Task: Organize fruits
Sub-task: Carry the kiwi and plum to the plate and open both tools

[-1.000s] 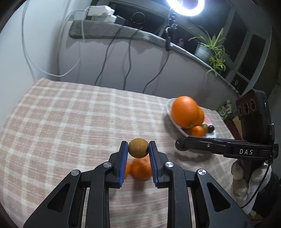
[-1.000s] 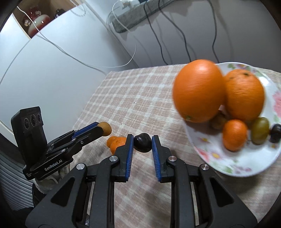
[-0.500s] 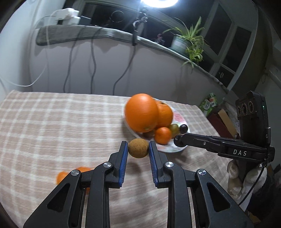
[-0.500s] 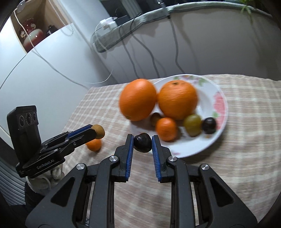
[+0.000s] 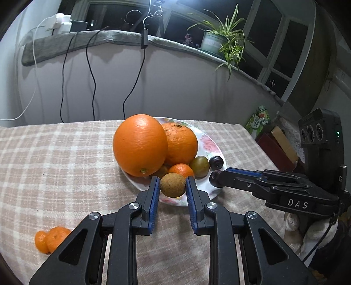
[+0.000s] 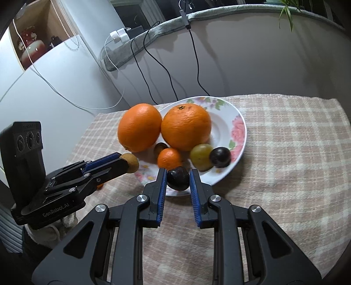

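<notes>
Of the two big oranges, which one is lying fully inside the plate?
The right orange, showing its dark stem mark on top. It rests inside the floral plate, while the left orange sits on the rim and hangs over the tablecloth.

Grey stone windowsill ledge as landmark: potted green spider plant on it, white plug adapters on it, black cables hanging below.

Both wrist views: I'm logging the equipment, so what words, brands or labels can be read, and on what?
"DAS": white letters on the right tool body, left wrist view.
"GenRobot.AI": on the left tool body, right wrist view.
Green package beside the table: print too small to read.
Left tool's camera block: top lettering too blurred to read.
</notes>
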`<state>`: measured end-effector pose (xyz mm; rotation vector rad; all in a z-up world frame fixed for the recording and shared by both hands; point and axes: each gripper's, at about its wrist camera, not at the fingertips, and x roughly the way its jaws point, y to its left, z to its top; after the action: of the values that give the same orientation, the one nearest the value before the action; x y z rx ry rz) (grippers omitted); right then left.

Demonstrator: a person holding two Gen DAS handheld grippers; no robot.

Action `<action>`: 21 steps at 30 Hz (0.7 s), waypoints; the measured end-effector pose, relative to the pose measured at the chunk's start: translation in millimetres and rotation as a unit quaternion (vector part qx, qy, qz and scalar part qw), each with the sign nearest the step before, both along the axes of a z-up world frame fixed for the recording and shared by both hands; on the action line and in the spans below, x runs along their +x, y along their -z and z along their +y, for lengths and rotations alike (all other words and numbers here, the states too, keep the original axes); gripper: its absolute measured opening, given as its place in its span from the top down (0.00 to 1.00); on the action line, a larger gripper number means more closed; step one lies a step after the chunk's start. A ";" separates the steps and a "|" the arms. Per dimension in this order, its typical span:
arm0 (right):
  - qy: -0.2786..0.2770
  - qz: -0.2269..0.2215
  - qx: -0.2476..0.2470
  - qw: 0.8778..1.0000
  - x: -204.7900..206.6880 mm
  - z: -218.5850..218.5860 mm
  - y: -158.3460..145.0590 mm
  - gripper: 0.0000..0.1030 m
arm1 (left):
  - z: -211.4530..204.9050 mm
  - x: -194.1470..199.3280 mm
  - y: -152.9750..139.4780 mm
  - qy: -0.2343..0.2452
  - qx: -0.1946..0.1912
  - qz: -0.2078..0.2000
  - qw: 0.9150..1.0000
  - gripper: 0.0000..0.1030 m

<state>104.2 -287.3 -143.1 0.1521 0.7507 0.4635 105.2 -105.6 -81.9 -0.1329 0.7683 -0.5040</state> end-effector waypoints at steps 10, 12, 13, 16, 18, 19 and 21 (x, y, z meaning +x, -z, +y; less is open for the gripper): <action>-0.005 -0.008 -0.019 1.000 2.8 4.5 2.1 0.78 | -12.2 2.5 3.9 0.002 0.018 0.000 1.000 0.78; -0.006 -0.009 -0.022 1.000 3.0 6.5 1.9 0.78 | -13.3 2.8 3.8 0.001 0.020 -0.001 1.000 0.78; -0.006 -0.011 -0.023 1.000 2.8 7.4 1.6 0.78 | -13.9 2.8 3.5 0.002 0.021 -0.001 1.000 0.78; -0.007 -0.013 -0.025 1.000 2.5 8.2 0.4 0.78 | -14.1 2.8 2.8 0.000 0.022 -0.004 1.000 0.78; -0.005 -0.015 -0.027 1.000 2.4 7.9 -0.2 0.78 | -13.9 2.7 2.0 0.000 0.022 -0.004 1.000 0.78; -0.005 -0.016 -0.028 0.999 2.4 7.9 -0.5 0.78 | -14.0 2.8 1.8 0.000 0.023 -0.004 1.000 0.76; -0.005 -0.018 -0.030 0.999 1.9 7.6 -1.2 0.77 | -13.4 2.6 1.5 0.000 0.023 -0.003 1.000 0.75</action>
<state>106.1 -279.7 -141.9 0.0846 0.7301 0.4508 107.9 -119.0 -83.4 -0.0873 0.7729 -0.4867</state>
